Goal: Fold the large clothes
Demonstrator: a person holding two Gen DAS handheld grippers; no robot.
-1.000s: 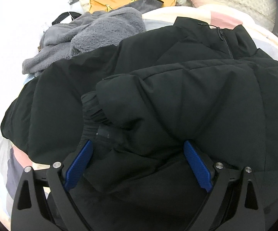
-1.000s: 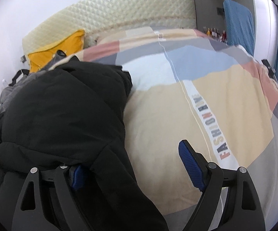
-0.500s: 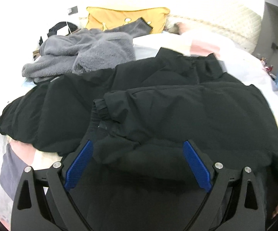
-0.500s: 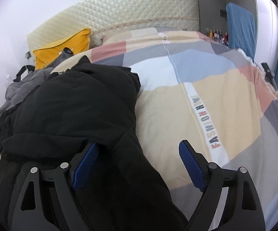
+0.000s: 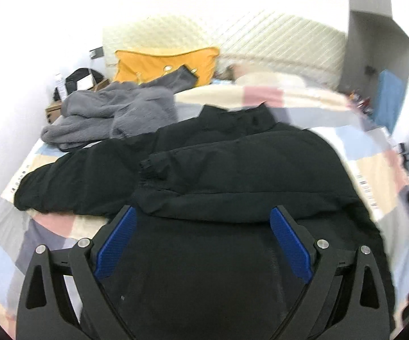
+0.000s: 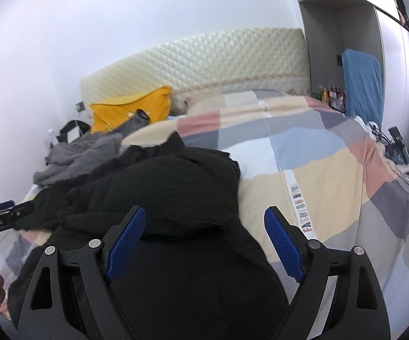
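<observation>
While a bulky black padded jacket [image 5: 232, 170] lies spread across the near left part of a bed, both grippers hover above its near edge with nothing held. One sleeve is folded across the jacket's body, its ribbed cuff [image 5: 147, 165] ending near the middle, and the stand-up collar [image 5: 238, 116] points toward the far end of the bed. The jacket's left side spreads out toward the left edge of the bed.

In the left wrist view, the left gripper [image 5: 201, 240] has its jaws wide open, blue ribbed pads [image 5: 116, 240] set well apart over the black fabric. In the right wrist view, the right gripper [image 6: 204, 240] also stands wide open, straddling the jacket's right edge [image 6: 176, 198], with the right-hand pad over the bedcover.

Under the jacket lies a patchwork duvet [image 6: 332, 175] of cream, pink, grey and pale blue blocks, with a white strip of coloured letters [image 6: 300, 206] running along it. Beyond the jacket, to the far left, a fluffy grey fleece garment [image 5: 114, 113] is heaped. Behind it, a mustard-yellow cushion [image 5: 159, 62] leans on a cream quilted headboard [image 6: 218, 59]. At the far right, a blue textured panel [image 6: 360, 85] stands by the wall.
</observation>
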